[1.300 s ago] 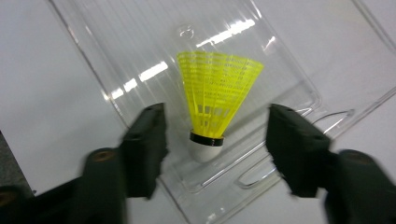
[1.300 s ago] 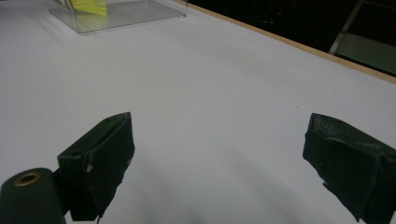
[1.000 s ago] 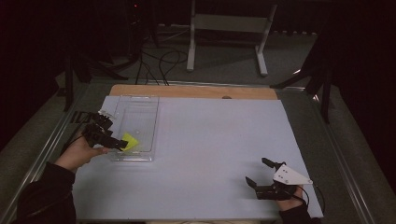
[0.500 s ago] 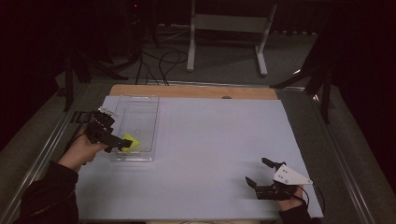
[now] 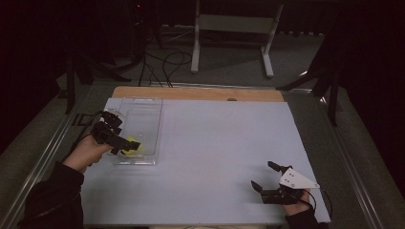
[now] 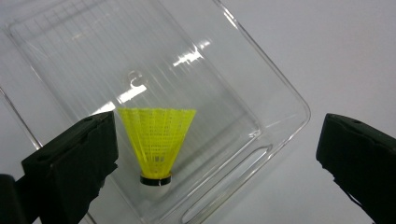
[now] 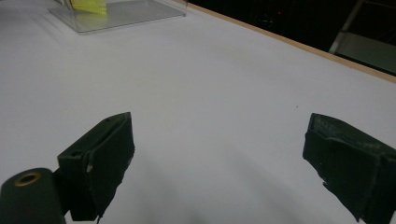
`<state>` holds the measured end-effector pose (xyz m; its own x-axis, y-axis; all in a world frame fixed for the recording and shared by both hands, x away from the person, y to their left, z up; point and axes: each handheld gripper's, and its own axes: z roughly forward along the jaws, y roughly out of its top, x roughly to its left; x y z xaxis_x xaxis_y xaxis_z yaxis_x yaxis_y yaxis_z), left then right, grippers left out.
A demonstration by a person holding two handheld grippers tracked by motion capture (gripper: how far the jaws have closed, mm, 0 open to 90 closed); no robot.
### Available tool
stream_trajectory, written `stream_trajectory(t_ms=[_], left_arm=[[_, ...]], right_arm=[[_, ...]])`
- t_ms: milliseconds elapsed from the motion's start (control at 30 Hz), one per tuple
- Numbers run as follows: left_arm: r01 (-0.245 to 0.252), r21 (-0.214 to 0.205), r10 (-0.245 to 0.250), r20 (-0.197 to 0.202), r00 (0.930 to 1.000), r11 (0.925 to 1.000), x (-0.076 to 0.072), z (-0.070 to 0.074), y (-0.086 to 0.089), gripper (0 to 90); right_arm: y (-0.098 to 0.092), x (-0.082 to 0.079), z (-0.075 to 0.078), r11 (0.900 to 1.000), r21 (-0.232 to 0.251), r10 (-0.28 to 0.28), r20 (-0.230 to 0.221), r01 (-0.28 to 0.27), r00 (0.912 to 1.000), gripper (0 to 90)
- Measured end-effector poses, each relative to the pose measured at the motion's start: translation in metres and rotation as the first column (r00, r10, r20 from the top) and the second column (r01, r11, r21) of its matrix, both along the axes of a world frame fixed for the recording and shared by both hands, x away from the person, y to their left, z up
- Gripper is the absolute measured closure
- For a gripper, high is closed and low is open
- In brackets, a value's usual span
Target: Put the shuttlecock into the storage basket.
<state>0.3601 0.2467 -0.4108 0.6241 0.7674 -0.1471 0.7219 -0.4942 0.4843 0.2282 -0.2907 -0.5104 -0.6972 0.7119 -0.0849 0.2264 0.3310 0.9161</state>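
A yellow shuttlecock (image 6: pixel 156 140) rests inside a clear plastic tray (image 6: pixel 280 84), its black-ringed cork end toward the camera. My left gripper (image 6: pixel 217 140) hangs open above the tray's near end. The shuttlecock lies between the jaws, close to the left one, and neither jaw touches it. In the high view the left gripper (image 5: pixel 123 143) is over the tray (image 5: pixel 143 109) at the table's left, beside the shuttlecock (image 5: pixel 132 145). At the front right, my right gripper (image 5: pixel 261 174) stands open and empty over the bare white sheet (image 7: pixel 210 70). The right gripper view shows the tray (image 7: pixel 135 11) far off.
The white sheet (image 5: pixel 215 138) covers most of the table, with a wooden strip (image 5: pixel 198 93) along its far edge. Metal rails run down both sides. Beyond the table stand a white frame (image 5: pixel 231 24) and cables (image 5: pixel 162 59) on the dark floor.
The left gripper has shifted slightly over the tray's near end. The shuttlecock stays at the same spot in the tray. The right gripper has not moved.
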Motion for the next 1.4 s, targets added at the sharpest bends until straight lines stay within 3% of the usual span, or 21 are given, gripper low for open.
stream_trajectory(t_ms=[467,500,633,867,933,1400], left_arm=[[0.057,-0.052,-0.054,0.052,0.9972,0.9970,0.002,0.013,-0.024,0.0],[0.065,-0.044,-0.061,0.072,0.9955,0.9969,0.001,0.016,-0.029,0.0],[0.103,-0.075,-0.095,0.098,0.9906,0.9919,-0.001,0.022,-0.040,0.0],[0.154,-0.090,-0.143,0.115,0.9830,0.9840,-0.005,0.026,-0.059,0.0],[0.195,-0.090,-0.184,0.118,0.9758,0.9767,-0.006,0.026,-0.072,0.0],[0.304,-0.090,-0.289,0.155,0.9449,0.9483,-0.017,0.023,-0.111,0.0]], right_arm=[[0.000,0.000,0.000,1.0000,-0.001,0.001,-0.001,-0.001,1.0000,8.9],[0.000,0.000,0.000,1.0000,0.001,0.000,-0.003,0.000,1.0000,8.9],[0.001,0.000,0.000,1.0000,0.000,0.002,-0.002,-0.002,1.0000,8.9],[0.000,0.000,0.000,1.0000,0.000,0.002,0.001,-0.002,1.0000,8.9],[0.001,0.000,0.000,1.0000,0.001,0.002,0.000,-0.002,1.0000,8.9],[0.000,0.000,0.000,1.0000,0.003,0.003,0.000,-0.003,1.0000,8.9]])
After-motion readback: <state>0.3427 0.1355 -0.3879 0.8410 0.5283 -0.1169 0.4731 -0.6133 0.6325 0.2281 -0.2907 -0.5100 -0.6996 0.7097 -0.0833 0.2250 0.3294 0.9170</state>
